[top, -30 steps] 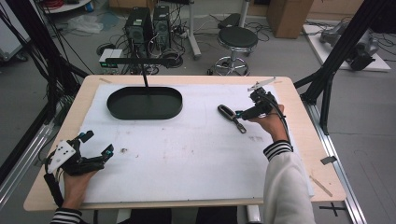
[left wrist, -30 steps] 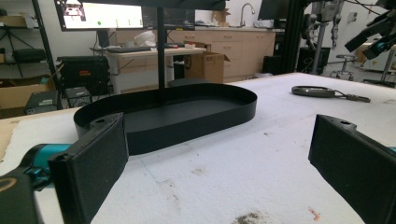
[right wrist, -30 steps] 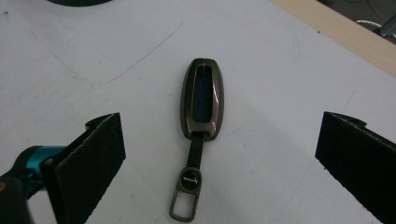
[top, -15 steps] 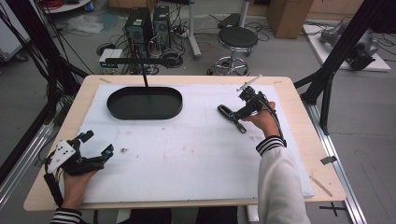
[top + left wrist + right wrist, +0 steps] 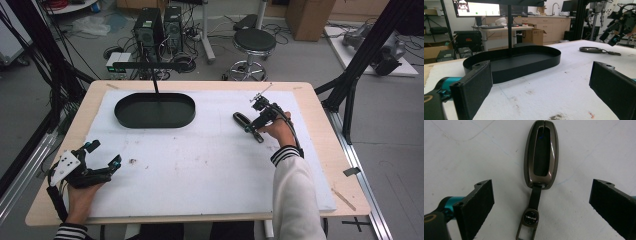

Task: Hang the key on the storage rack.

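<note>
Right gripper (image 5: 252,126) poised just above a dark car key (image 5: 541,155) lying flat on the white table cover (image 5: 200,165), right of centre. Jaws spread wide on either side, just been closing slightly, pads not touching. Short strap with metal clip (image 5: 529,220) trailing from the key's near end. Left gripper (image 5: 102,159) resting at the near left edge, jaws apart and empty. Black oval tray (image 5: 155,111) farther back, well apart from the key.

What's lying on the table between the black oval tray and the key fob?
Nothing: in the high view only bare white mat separates the black oval tray from the key fob.
</note>
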`<state>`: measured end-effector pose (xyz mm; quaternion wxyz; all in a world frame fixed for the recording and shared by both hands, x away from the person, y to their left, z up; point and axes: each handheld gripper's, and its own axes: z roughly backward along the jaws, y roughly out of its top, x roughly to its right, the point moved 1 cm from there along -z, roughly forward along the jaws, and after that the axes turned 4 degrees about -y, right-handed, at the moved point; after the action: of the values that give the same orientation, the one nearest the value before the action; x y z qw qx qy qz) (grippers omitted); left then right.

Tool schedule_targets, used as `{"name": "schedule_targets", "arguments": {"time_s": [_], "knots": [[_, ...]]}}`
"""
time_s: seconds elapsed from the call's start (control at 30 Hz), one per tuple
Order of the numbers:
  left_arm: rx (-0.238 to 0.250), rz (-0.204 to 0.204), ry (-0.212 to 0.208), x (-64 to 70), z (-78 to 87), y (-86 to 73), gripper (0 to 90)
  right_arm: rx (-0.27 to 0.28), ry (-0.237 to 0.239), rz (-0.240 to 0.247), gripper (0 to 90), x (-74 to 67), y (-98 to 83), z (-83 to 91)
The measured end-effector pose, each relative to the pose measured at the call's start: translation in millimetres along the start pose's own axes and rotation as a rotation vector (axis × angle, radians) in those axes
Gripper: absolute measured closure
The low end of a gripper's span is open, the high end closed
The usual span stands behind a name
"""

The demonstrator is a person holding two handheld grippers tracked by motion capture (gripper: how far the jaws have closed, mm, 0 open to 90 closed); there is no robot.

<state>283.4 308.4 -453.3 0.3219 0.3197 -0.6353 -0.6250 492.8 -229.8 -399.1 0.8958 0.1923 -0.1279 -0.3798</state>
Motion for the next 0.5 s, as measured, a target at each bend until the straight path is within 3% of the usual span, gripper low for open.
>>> {"name": "schedule_targets", "arguments": {"time_s": [0.1,0.17,0.2,0.33,0.5], "knots": [[0.000,0.000,-0.001,-0.1,0.0,0.0,5.3,-0.028,-0.005,0.002,6.6,0.7,-0.6,-4.2],[-0.002,0.000,0.000,0.0,0.0,0.1,5.3,-0.045,0.012,0.003,17.0,1.2,-1.0,-5.6],[-0.002,-0.001,-0.001,-0.1,0.0,0.1,5.3,-0.050,0.011,0.020,17.5,2.1,-1.2,-6.1],[-0.003,-0.001,-0.001,-0.1,0.0,0.0,5.3,-0.052,-0.005,0.001,19.0,2.3,-0.6,-7.8],[-0.003,-0.001,-0.002,-0.1,0.0,0.0,5.3,-0.074,-0.003,-0.012,27.6,4.3,-1.7,-8.0]]}}
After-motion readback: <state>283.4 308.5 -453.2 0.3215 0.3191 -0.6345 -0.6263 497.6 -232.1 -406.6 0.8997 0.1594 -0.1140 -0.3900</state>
